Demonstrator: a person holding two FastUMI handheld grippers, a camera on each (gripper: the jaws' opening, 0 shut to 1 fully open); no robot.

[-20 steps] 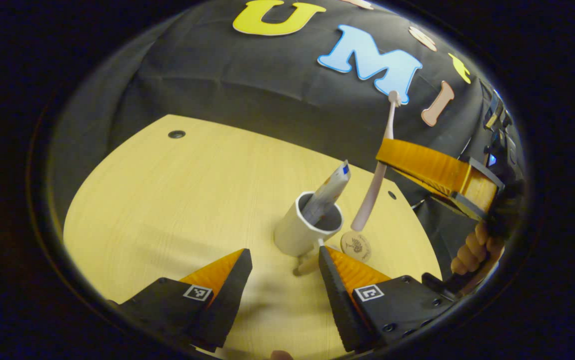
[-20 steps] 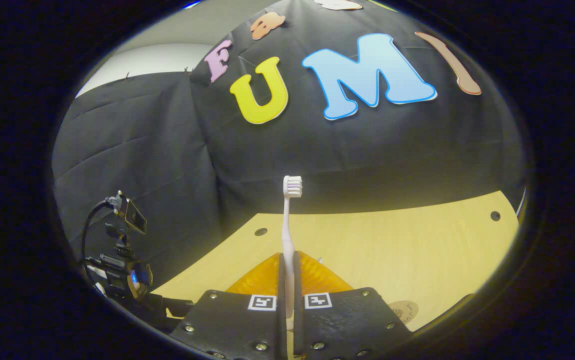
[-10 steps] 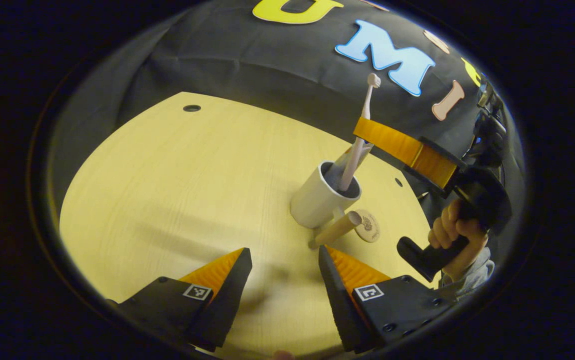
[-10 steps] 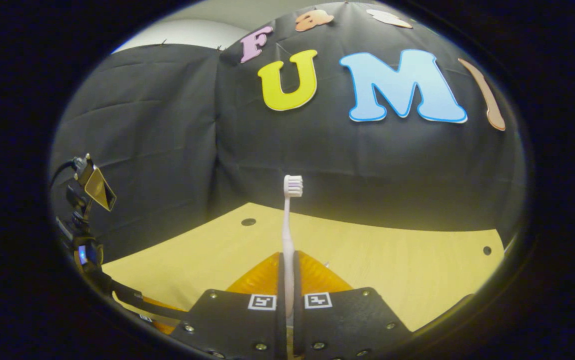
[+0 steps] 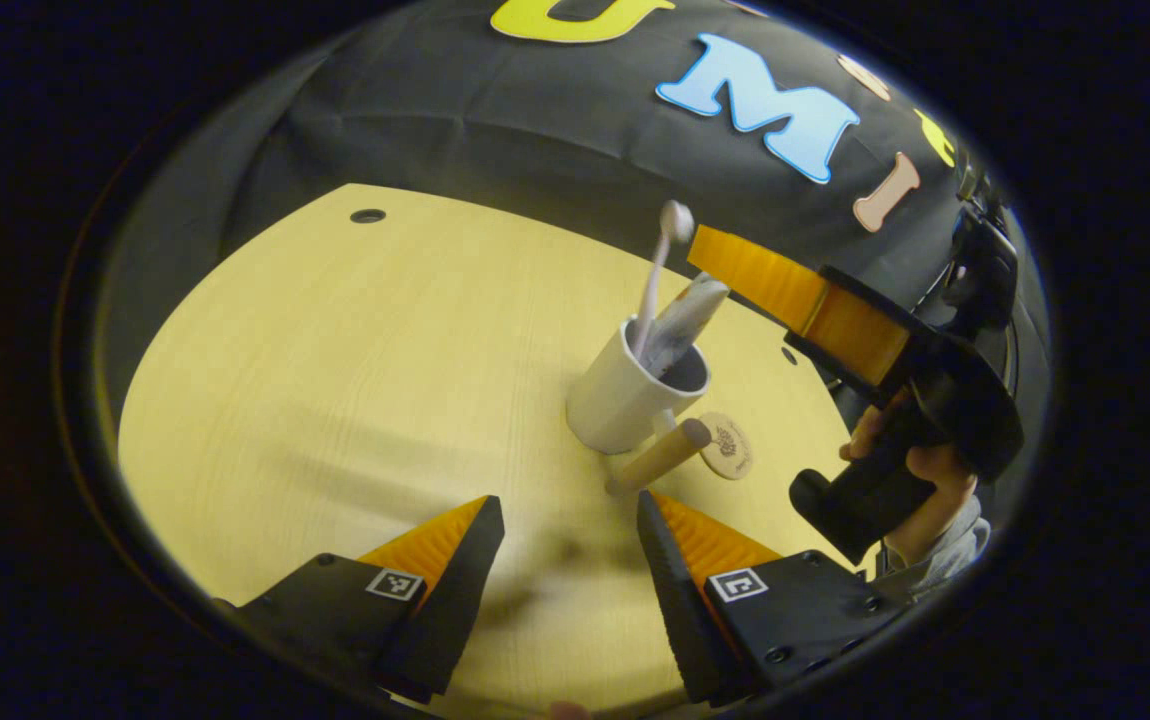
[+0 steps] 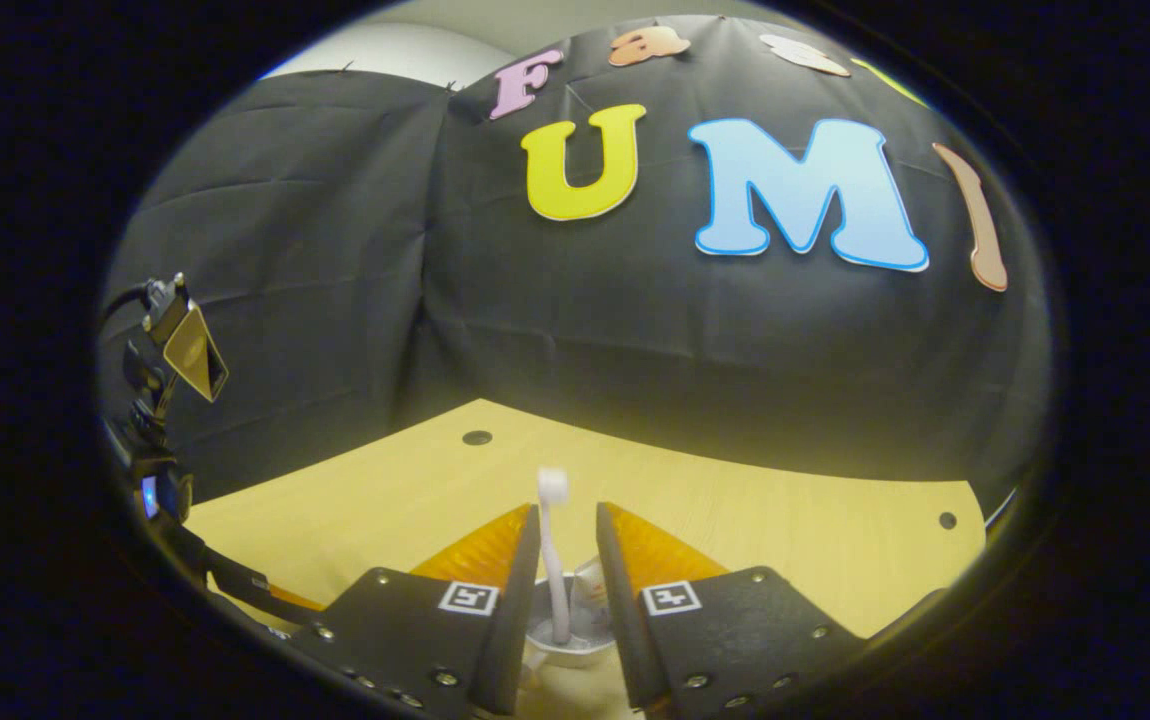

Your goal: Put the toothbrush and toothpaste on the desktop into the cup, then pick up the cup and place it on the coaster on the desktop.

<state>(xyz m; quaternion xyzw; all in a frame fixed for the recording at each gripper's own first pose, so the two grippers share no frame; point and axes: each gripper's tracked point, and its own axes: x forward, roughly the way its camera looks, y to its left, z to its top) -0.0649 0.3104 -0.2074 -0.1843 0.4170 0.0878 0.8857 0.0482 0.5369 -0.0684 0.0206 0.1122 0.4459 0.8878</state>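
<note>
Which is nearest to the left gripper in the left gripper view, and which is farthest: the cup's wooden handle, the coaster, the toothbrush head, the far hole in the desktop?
1. Wooden handle: just ahead of the left gripper.
2. Coaster: flat on the desktop, right of the handle.
3. Toothbrush head: above the cup.
4. Far hole: far left edge.

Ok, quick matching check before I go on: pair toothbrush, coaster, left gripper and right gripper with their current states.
Things:
1. toothbrush
2. coaster
3. left gripper
4. right gripper

States:
A. bare on the desktop beside the cup
B. open, above the cup
C. standing in the cup, released
D. open, low over the desktop, short of the cup

Pairs: 1-C, 2-A, 3-D, 4-B
</note>
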